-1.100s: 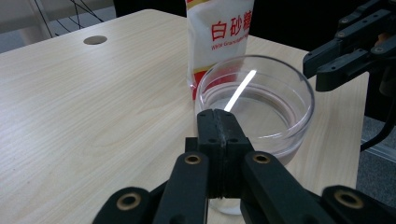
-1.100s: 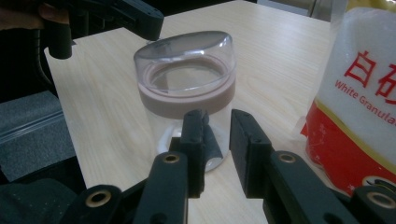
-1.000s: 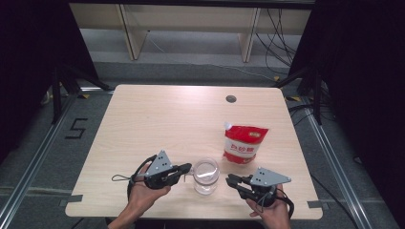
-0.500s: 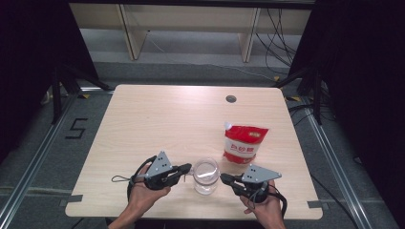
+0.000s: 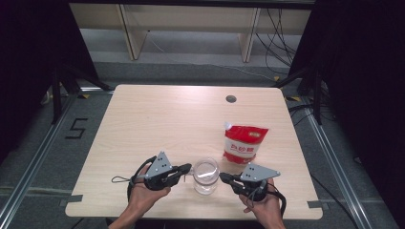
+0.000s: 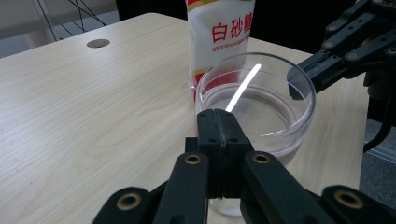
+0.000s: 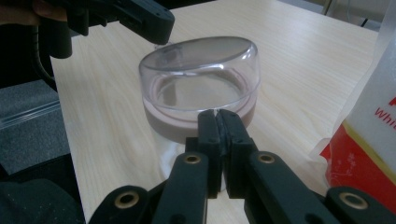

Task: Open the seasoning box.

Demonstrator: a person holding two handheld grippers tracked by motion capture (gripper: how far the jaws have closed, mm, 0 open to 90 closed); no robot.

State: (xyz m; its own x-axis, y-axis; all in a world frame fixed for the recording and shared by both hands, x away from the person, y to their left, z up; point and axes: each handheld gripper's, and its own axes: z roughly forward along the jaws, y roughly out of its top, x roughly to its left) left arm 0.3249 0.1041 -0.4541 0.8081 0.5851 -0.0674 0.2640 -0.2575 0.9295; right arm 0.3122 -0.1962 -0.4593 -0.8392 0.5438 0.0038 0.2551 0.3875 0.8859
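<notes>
Wide bare table [image 5: 157,119] left & far, sugar bag [image 5: 242,144] blocks right-rear of glass jar [image 5: 205,175], tongs flank it.

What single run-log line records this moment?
left tongs: shut, at glass | right tongs: just closed, empty, at glass | sugar bag: upright behind

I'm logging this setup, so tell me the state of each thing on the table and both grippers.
Glass jar: upright, open-topped, liquid inside.
Sugar pouch: standing upright behind the jar, spout capped.
Left gripper: jaws shut, empty, tip at the jar's rim.
Right gripper: jaws just closed, shut, empty, beside the jar.
</notes>
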